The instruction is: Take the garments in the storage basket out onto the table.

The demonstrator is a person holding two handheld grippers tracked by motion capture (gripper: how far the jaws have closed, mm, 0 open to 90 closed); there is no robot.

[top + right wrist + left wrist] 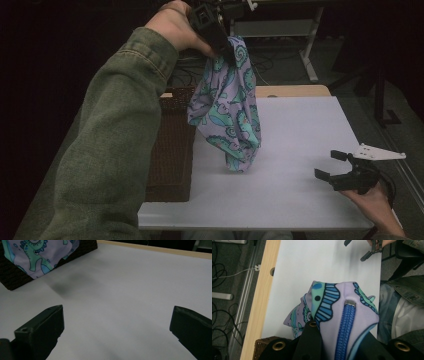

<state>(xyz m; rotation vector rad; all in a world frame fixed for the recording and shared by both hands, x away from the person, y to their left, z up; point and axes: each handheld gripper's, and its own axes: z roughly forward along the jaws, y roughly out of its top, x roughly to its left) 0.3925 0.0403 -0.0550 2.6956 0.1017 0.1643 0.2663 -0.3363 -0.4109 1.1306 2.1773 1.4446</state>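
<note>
One white desk [300, 150] carries one dark woven basket [172, 145] at its left edge; above both hangs one lilac patterned pouch [227, 107] with a blue zip, no writing legible, clamped by the left hand-held gripper [220, 47]; the right hand-held gripper [331, 165] gapes wide, empty.

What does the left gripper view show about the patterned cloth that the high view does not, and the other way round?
Left gripper view alone: a blue zipper runs along the patterned cloth between the jaws of the left hand-held gripper, with cables on the floor beside the table.

High view alone: the cloth hangs down in the air, its lower end above the white table, and a green sleeve comes up to it.

Both: the cloth gripped at its top, the wicker basket, the white table and the right hand-held gripper standing open and apart.
</note>
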